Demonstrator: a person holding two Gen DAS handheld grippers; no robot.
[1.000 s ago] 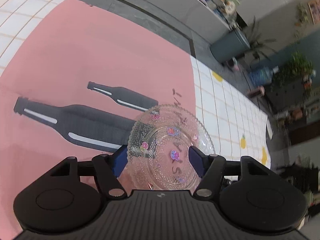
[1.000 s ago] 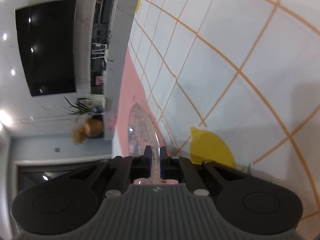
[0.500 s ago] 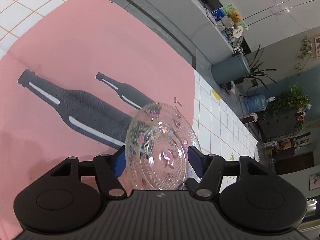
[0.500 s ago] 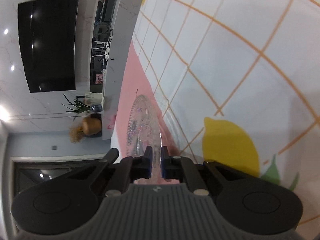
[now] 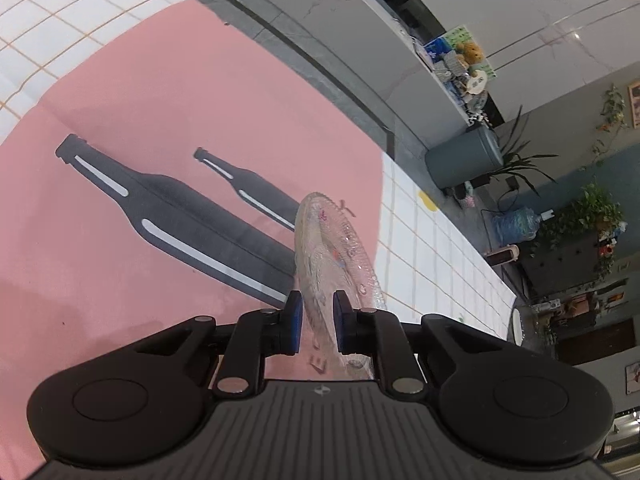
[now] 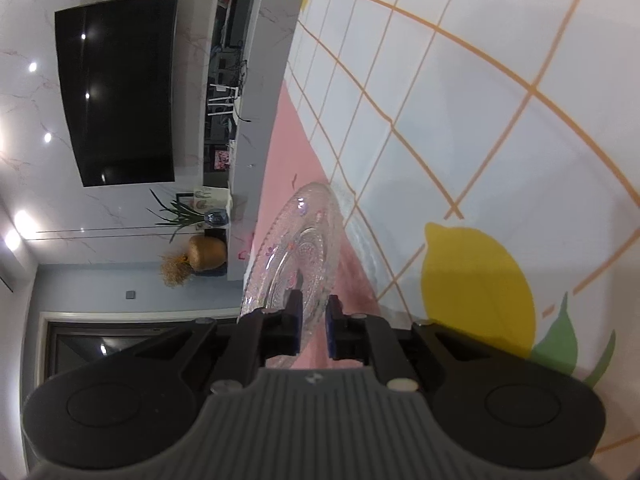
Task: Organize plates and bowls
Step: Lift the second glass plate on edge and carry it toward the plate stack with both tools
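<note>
Since the earlier frames the left gripper (image 5: 316, 322) has narrowed from wide open to close on both sides of the glass plate (image 5: 334, 256), and the plate has swung edge-on in the left wrist view. In the right wrist view the right gripper (image 6: 312, 326), clamped before, now shows a gap between its right pad and the rim, so we cannot tell whether it still bites.

The glass plate (image 6: 298, 248) hangs in the air above the tablecloth (image 5: 160, 100), tilted steeply, its pressed pattern and small coloured dots showing. The left blue pads (image 5: 295, 320) sit just beside the rim; firm contact is not clear.

We judge this a hand-to-hand transfer, mid-step. Next move calls for one sure grip before the other lets go, as glass slips.

Outward: printed dark bottles (image 5: 180, 216) on pink cloth, a lemon print (image 6: 476, 288) on the white grid. No readable writing.
</note>
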